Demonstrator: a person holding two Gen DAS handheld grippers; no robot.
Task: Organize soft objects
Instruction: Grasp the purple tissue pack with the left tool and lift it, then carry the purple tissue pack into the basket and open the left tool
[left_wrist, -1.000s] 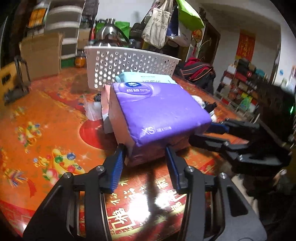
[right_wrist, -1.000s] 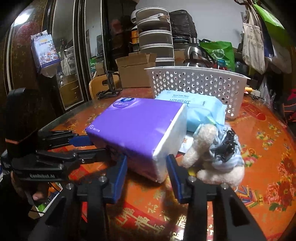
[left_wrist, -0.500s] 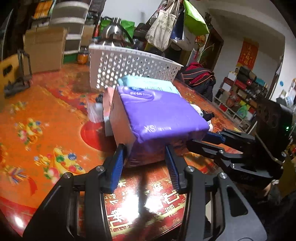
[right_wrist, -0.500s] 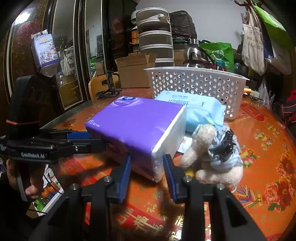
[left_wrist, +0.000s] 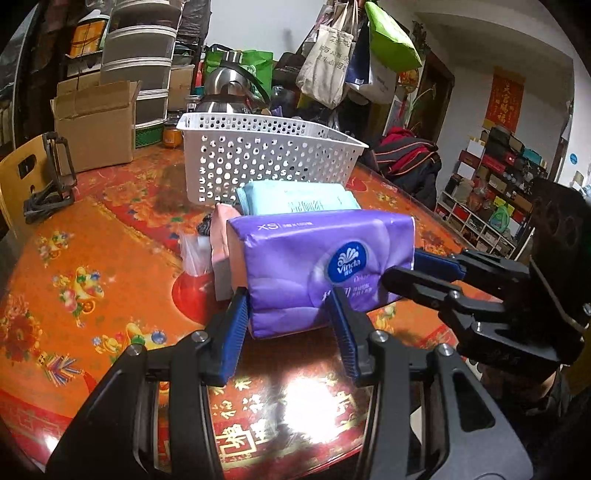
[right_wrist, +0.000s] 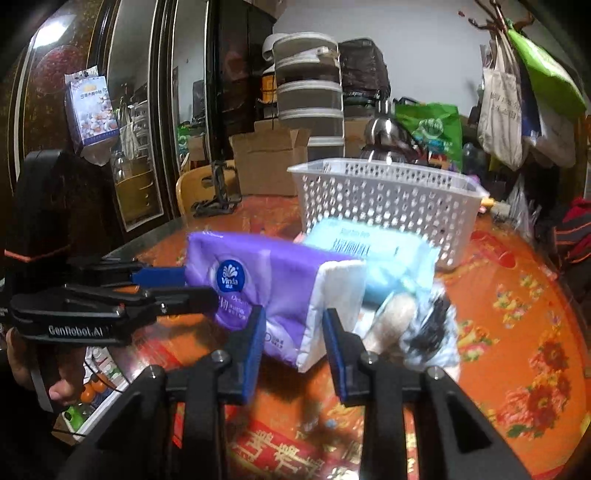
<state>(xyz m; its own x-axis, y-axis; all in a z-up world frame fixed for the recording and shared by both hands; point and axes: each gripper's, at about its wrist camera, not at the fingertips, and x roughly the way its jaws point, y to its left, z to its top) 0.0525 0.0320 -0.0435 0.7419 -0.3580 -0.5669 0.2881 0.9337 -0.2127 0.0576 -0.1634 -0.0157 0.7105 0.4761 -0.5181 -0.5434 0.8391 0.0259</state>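
A purple tissue pack (left_wrist: 317, 266) hangs above the red patterned table (left_wrist: 92, 258), carried between both grippers. My left gripper (left_wrist: 288, 306) is shut on its near end in the left wrist view. My right gripper (right_wrist: 293, 317) holds the white-sided corner of the pack (right_wrist: 266, 273), and its jaws are closing on it. Each gripper shows in the other's view: the right gripper (left_wrist: 402, 266) and the left gripper (right_wrist: 195, 286). Behind lie a light-blue pack (left_wrist: 299, 199) and a white perforated basket (left_wrist: 266, 162). A plush toy (right_wrist: 417, 321) sits blurred beside my right fingers.
A pink pack (left_wrist: 221, 240) and a small clear bag (left_wrist: 194, 254) lie left of the purple pack. At the table's far side stand a cardboard box (left_wrist: 92, 122), a steel kettle (left_wrist: 229, 88) and a black stand (left_wrist: 51, 177). A hand (right_wrist: 55, 387) grips the left tool.
The purple pack has lifted off the table and rolled, so its logo face now turns toward the cameras. Both grippers rose with it, and the right jaws narrowed.
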